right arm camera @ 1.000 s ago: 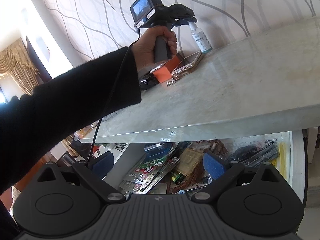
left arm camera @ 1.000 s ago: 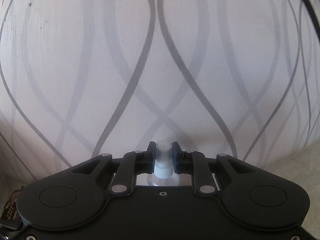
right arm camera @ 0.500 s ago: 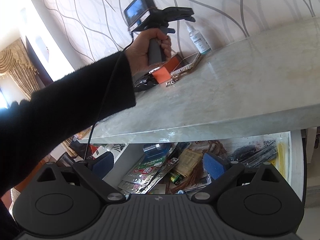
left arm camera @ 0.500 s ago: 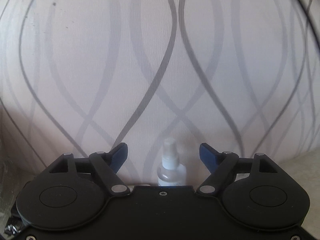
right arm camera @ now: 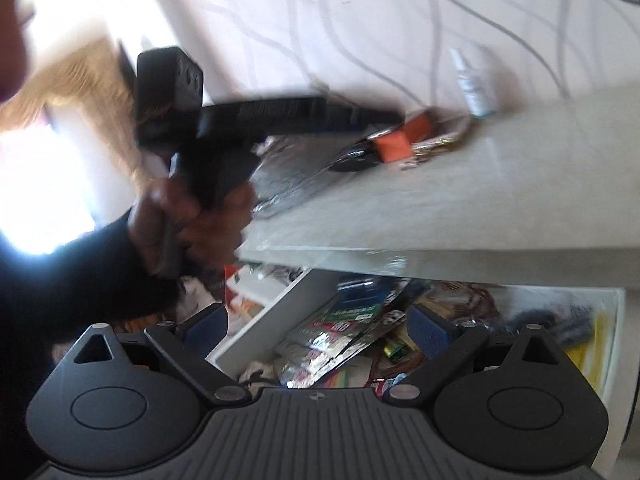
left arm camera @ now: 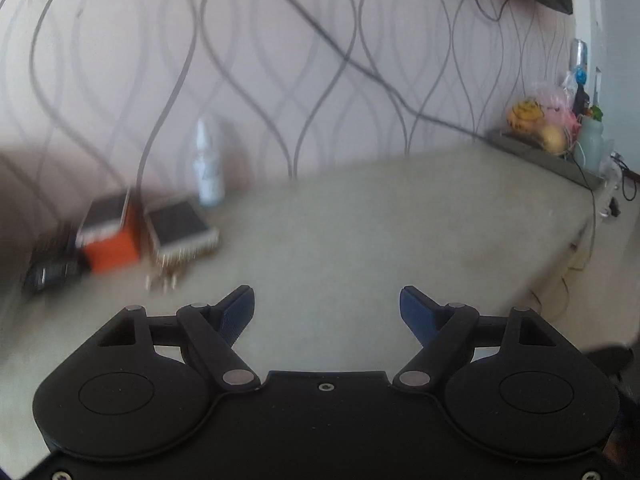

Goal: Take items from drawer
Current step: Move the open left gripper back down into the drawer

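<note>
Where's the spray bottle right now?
The spray bottle stands upright on the counter against the wall, left in the left wrist view, just behind the phone. Neither gripper holds it.

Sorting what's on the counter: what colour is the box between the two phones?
Orange box, with a phone lying on top; clearest in the left wrist view.

One bottle, two phones, one orange box.

I see my left gripper in matte black with blue pads, silver pivot screws, round caps; my sleeve is black.
</note>
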The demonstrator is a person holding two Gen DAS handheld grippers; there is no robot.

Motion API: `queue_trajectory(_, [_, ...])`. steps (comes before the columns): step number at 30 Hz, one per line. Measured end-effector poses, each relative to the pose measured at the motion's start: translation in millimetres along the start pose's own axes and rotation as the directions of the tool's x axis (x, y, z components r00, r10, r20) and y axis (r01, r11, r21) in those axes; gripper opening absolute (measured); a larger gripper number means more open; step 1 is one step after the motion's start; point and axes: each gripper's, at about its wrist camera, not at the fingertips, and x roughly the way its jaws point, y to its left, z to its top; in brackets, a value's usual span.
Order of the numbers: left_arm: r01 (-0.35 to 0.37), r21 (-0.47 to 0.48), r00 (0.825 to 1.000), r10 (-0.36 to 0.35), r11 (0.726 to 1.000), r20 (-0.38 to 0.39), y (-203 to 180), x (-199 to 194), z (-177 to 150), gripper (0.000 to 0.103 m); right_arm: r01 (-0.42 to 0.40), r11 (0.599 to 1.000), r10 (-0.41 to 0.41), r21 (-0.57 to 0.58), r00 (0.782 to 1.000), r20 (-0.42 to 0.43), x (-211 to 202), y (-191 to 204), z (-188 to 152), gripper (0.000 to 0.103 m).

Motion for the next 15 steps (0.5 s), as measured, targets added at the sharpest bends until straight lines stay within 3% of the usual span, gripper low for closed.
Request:
queue_trajectory(2, [0.009,-0.049,0.998,-0.012,0.999,-0.058,17.2,-9.9,-14.3,0.080,-0.011,0.999,0.011,-0.035,1.000,-0.013,2.1,5.6,-1.1,0.099])
queue_trajectory(9, [-0.080,-0.201,0.977,0.037,0.976,-0.210,58.7,-30.5,-57.1,0.080,-0.062,0.998,0.061,-0.031,0.998,-0.029,2.1,5.7,-0.6,0.101])
queue_trajectory(15, [-0.172,-0.163,0.955,0.124,0.971,-0.270,60.6,-29.5,-79.1,0.080,-0.028,1.000,0.028,0.001,0.998,-0.057,7.3,2.5,1.1,0.103])
